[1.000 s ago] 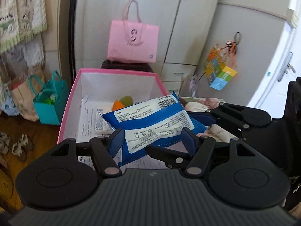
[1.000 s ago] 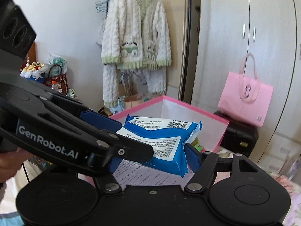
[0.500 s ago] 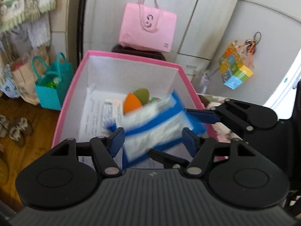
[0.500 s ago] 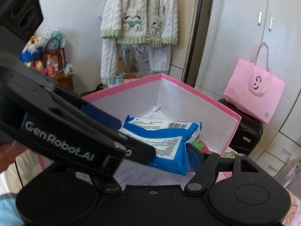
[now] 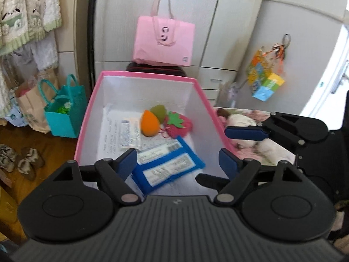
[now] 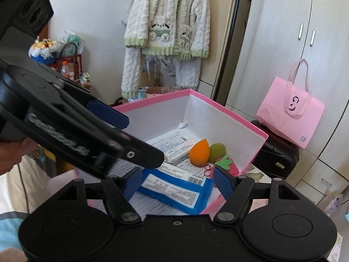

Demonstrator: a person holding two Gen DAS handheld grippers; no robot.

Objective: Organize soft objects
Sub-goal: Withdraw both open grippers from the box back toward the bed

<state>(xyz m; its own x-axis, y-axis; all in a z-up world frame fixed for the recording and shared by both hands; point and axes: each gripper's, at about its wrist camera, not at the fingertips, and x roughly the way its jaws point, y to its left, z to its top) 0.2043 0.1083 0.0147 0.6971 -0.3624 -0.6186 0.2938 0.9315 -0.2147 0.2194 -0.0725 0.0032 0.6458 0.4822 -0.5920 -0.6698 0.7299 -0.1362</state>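
Inside the box: the blue-and-white crinkly plastic wipes pack (image 5: 166, 167) lies flat on the printed paper sheets (image 5: 113, 131) that line the floor of the pink-rimmed white cardboard box (image 5: 148, 74), toward its near end.
Pack versus fingers: it sits below and just ahead of both grippers, between each pair of blue pads, touched by neither.
Long axis: in the left wrist view the pack runs on a diagonal, low-left to upper-right, its barcode end toward the far wall.
Left gripper (image 5: 177, 162): fingers spread wide, holding nothing.
Right gripper (image 6: 176, 180): fingers likewise spread and empty, hanging over the near right rim.
Nearer hand: hard to separate; both hover directly above the pack, so either could reach it, though it already looks placed.
Other contents: an orange teardrop foam sponge (image 5: 149, 124) and an olive-green teardrop sponge (image 5: 158, 113) touch side by side near the far wall; a red knitted strawberry with green felt leaves (image 5: 177, 123) lies just to their right; a flat white printed sachet (image 5: 129, 134) rests to their left.
Textures: the pack is glossy, pillowy and likely slippery; the sponges look matte and squashy; the strawberry looks fuzzy and limp.
Likely next: withdrawing both grippers upward and clear of the rim to fetch another soft item.
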